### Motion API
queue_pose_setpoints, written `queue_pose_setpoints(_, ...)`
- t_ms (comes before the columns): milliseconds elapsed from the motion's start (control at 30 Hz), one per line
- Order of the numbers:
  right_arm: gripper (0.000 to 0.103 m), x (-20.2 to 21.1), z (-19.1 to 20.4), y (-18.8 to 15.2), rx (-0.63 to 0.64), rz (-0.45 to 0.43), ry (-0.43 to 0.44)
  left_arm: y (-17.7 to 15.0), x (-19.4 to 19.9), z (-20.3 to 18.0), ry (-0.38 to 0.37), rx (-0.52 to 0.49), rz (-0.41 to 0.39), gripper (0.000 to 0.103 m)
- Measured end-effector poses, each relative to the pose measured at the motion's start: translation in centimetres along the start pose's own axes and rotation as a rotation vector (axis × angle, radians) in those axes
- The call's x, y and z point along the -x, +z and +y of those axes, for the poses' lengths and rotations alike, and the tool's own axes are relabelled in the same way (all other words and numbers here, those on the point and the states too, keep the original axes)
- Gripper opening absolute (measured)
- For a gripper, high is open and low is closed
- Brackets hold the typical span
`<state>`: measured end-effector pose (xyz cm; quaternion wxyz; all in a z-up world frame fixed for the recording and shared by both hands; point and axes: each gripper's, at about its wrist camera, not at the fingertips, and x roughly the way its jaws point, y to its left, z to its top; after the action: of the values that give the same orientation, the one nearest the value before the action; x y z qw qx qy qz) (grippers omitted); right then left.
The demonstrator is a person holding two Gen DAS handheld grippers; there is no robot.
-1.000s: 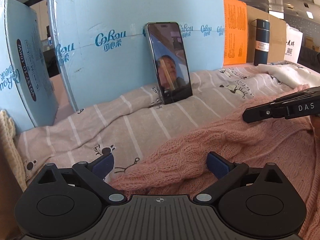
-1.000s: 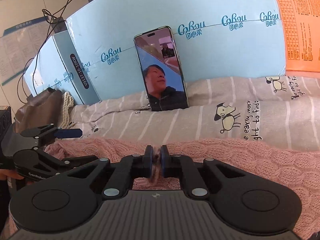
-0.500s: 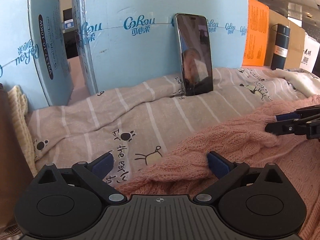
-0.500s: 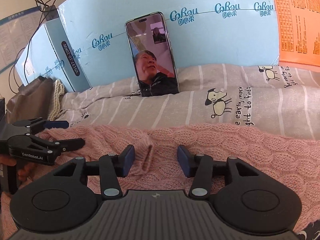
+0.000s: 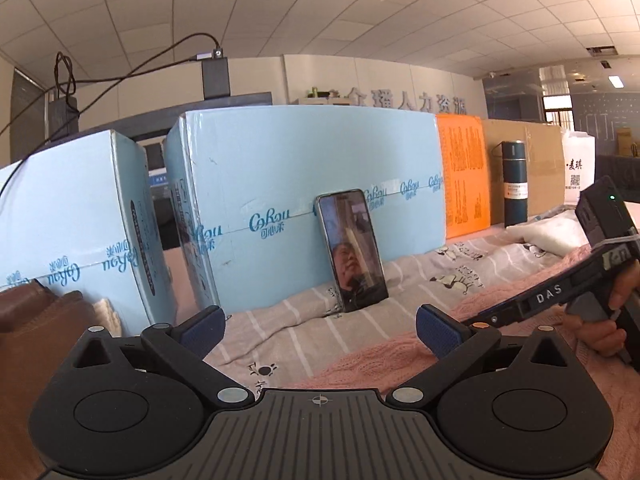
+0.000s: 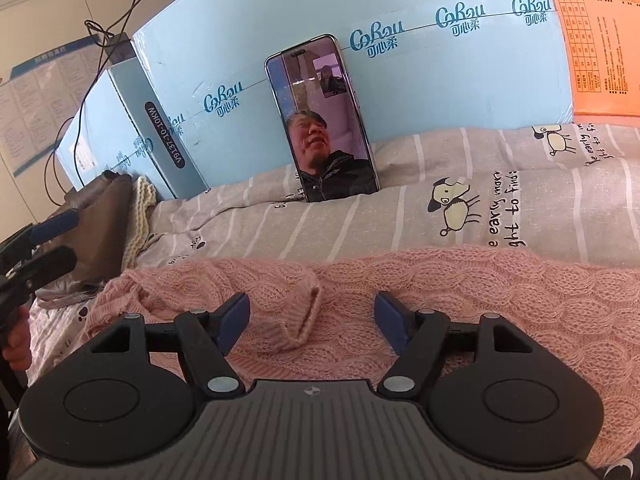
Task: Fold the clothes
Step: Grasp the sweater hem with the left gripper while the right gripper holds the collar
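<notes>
Both my jaws stand wide and empty, my right gripper (image 6: 312,316) low over a raised ridge of the pink cable-knit sweater (image 6: 500,304) on the striped sheet (image 6: 360,220), my left gripper (image 5: 320,326) lifted at nine o'clock, likely so I can re-grip.

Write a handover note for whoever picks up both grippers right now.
Left gripper: open, holding nothing, raised, pointing toward the phone.
Right gripper: open, holding nothing, low over the pink sweater, a raised knit fold between its fingers.
The sweater lies spread on the striped sheet, in front of the blue boxes.
Done: no finished fold visible.
Left: regrasp the sweater and fold it.
</notes>
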<state>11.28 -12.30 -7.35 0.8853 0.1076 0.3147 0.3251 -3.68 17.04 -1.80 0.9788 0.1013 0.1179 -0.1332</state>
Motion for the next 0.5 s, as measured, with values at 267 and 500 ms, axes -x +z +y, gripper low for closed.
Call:
queue_pose_setpoints(267, 0.082, 4.0, 1.8, 0.6, 0.085, -0.094, 0.08, -2.8, 7.0, -4.2, -0.028, -0.182, 0.138, 0.103)
queue_pose_setpoints(500, 0.1, 11.3, 4.2, -1.9, 0.355, -0.235, 0.05, -4.4, 9.5, -7.1, -0.105, -0.393, 0.258, 0.103)
